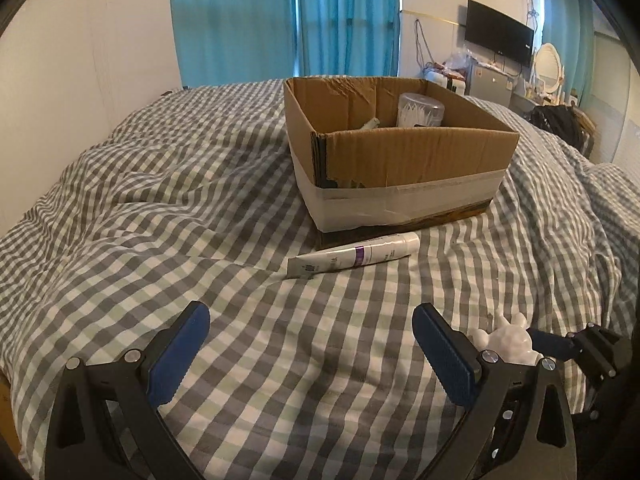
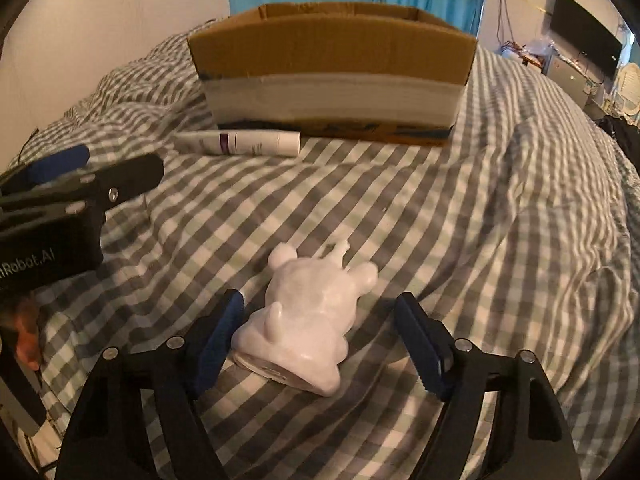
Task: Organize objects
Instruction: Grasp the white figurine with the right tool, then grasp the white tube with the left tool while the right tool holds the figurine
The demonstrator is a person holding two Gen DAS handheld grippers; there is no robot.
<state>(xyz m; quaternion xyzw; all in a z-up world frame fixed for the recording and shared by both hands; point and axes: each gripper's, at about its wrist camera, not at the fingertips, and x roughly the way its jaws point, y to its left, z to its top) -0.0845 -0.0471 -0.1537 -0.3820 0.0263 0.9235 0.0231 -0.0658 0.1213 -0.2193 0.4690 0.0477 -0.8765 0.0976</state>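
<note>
A cardboard box [image 1: 416, 152] stands on the checked bedspread [image 1: 160, 208]; it also shows in the right wrist view [image 2: 332, 48]. Inside it are a clear tub of cotton swabs [image 1: 420, 110] and a small pale item [image 1: 370, 123]. A white tube [image 1: 356, 256] with a purple band lies in front of the box, also in the right wrist view [image 2: 244, 142]. A white figurine [image 2: 308, 320] lies on its side between the open fingers of my right gripper [image 2: 320, 330], not gripped; it also shows in the left wrist view [image 1: 506, 340]. My left gripper [image 1: 310, 334] is open and empty above the bedspread.
Blue curtains [image 1: 280, 16] hang behind the bed. A wall TV [image 1: 498, 32], a small fridge [image 1: 490, 84], a round mirror [image 1: 548, 66] and a dark bag [image 1: 560, 120] are at the right. A white wall [image 1: 88, 52] lies left.
</note>
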